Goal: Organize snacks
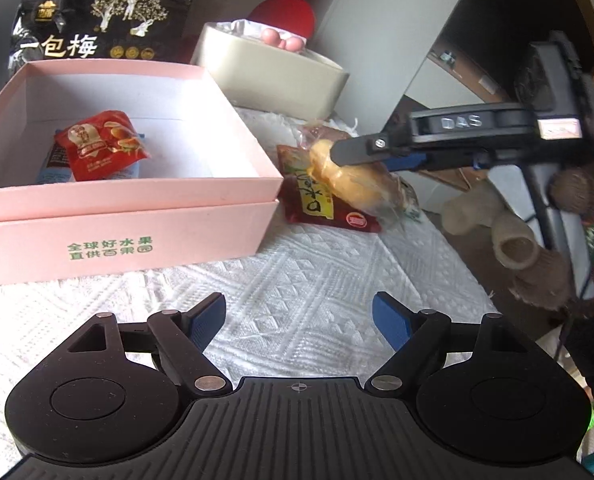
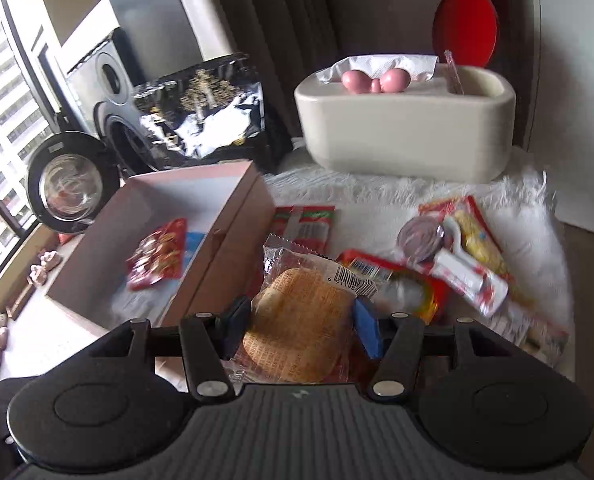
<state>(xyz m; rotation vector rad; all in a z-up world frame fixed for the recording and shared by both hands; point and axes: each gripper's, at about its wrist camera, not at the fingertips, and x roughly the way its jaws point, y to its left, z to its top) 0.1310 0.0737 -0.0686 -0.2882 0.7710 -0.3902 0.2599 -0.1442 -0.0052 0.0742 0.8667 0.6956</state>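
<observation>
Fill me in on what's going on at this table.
A person is sorting snacks into a pink box with two handheld tools. The right tool has its pads on either side of a clear-wrapped pastry lying beside the box, on top of other packets. The left tool hangs open and empty over the white cloth. The box holds a red packet on top of a blue one. More snacks lie on the cloth.

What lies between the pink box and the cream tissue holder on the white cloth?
In the right wrist view, only bare white cloth shows between the pink box and the cream tissue holder. The red striped packet lies nearer, beside the box.
</observation>
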